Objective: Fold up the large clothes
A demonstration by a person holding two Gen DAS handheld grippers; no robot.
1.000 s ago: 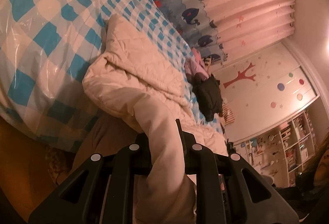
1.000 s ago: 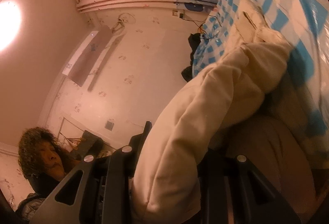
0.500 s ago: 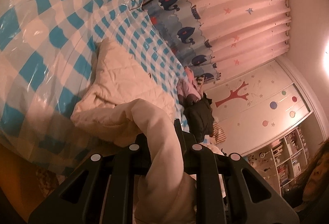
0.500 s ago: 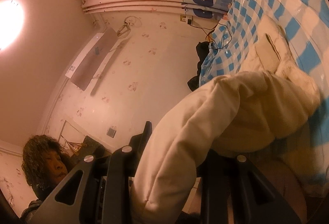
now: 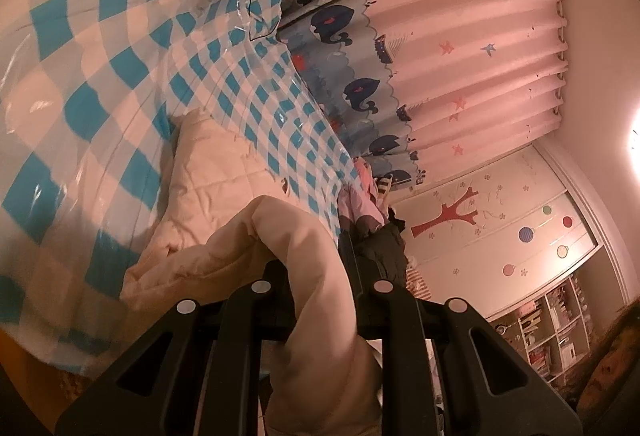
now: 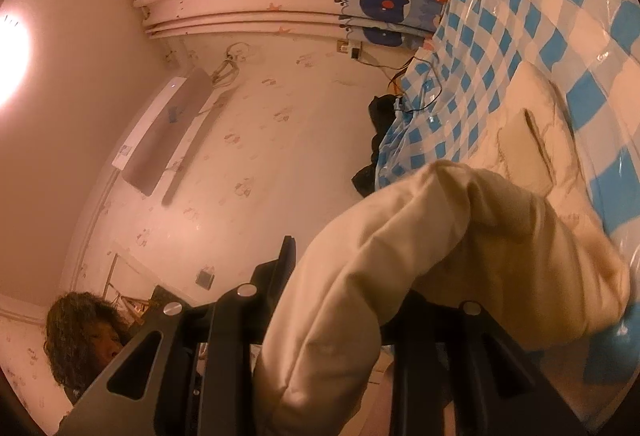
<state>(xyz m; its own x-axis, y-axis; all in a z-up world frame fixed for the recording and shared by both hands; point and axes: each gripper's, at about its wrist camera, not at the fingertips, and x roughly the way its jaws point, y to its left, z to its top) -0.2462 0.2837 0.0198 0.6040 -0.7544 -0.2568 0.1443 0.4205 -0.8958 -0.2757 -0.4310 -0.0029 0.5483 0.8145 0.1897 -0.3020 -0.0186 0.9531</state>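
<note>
The fold looks barely begun: each hand-held gripper, left (image 5: 316, 276) and right (image 6: 348, 300), is clamped on an end of the cream coat (image 5: 216, 172), raised above the checked bed (image 5: 100, 48) where its body lies unfolded.

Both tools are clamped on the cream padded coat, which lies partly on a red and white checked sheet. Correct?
Not quite: the sheet is blue and white checked, as both wrist views show. The rest holds: the left tool and right tool are each shut on the cream padded coat.
</note>
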